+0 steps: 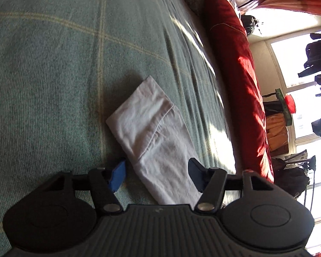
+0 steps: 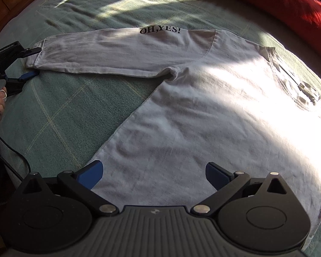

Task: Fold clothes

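A white long-sleeved cotton shirt (image 2: 203, 111) printed with "OH,YES!" is seen spread flat on a bed covered by a green checked blanket (image 2: 60, 115), its body lying toward the bed's right side in a patch of sunlight and its neckline (image 2: 297, 85) turned to the right edge. One sleeve (image 2: 109, 51) is stretched straight out to the left, so that its long axis runs across the bed, and its cuff (image 1: 139, 105) ends just in front of the left gripper (image 1: 157, 176). That gripper's jaws are held wide apart with nothing clamped; the sleeve passes between them in the left wrist view, and in the right wrist view they are seen just beside the cuff end. The right gripper (image 2: 154, 175) is poised over the lower body of the shirt near the hem, its jaws likewise spread wide and holding nothing. The cuff is thus nearer the left hand and the hem nearer the right. The sleeve is judged the likelier part to be folded inward next, along its own axis toward the body. A red bolster cushion (image 1: 235, 68) lies along the far edge of the bed.
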